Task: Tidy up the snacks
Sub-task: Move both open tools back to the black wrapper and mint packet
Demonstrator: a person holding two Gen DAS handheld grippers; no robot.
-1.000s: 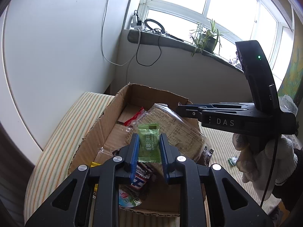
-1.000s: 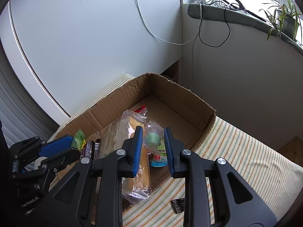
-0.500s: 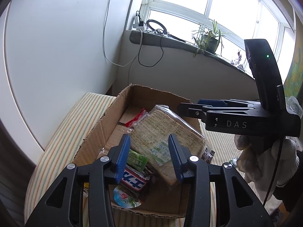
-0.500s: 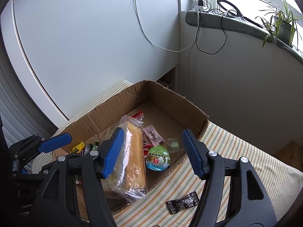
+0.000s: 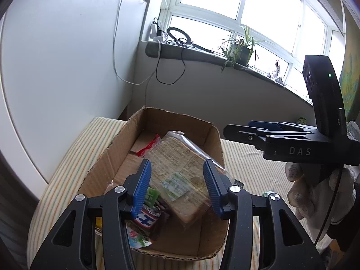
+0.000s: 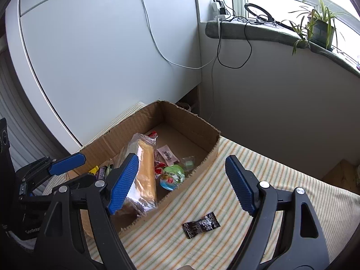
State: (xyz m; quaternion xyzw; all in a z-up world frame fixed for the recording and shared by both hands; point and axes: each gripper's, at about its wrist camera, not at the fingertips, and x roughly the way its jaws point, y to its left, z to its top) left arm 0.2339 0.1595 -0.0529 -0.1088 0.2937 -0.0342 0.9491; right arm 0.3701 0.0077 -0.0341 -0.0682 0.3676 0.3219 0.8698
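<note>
An open cardboard box [image 5: 171,117] [image 6: 191,121] sits on a striped cloth. Inside lie a bagged loaf of bread [image 5: 175,148] [image 6: 146,164], a green packet [image 5: 151,195], a green-lidded cup [image 6: 172,176], a small green candy [image 6: 188,163] and other wrapped snacks. My left gripper [image 5: 176,164] hovers open over the box's near end with nothing between its pads. My right gripper [image 6: 181,157] is above the box's right edge; its jaws are opening and hold nothing. A black wrapped snack [image 6: 201,224] lies on the cloth outside the box.
The striped cloth [image 6: 270,168] stretches right of the box. A gloved hand [image 5: 315,193] holds the right gripper's handle. A small green wrapper [image 5: 267,194] lies on the cloth. A white wall, hanging cables and a windowsill with a plant [image 6: 319,29] stand behind.
My left gripper opened and the green packet dropped into the box. My right gripper let go of the green-lidded cup, spread wide and drew back and up from the box.
</note>
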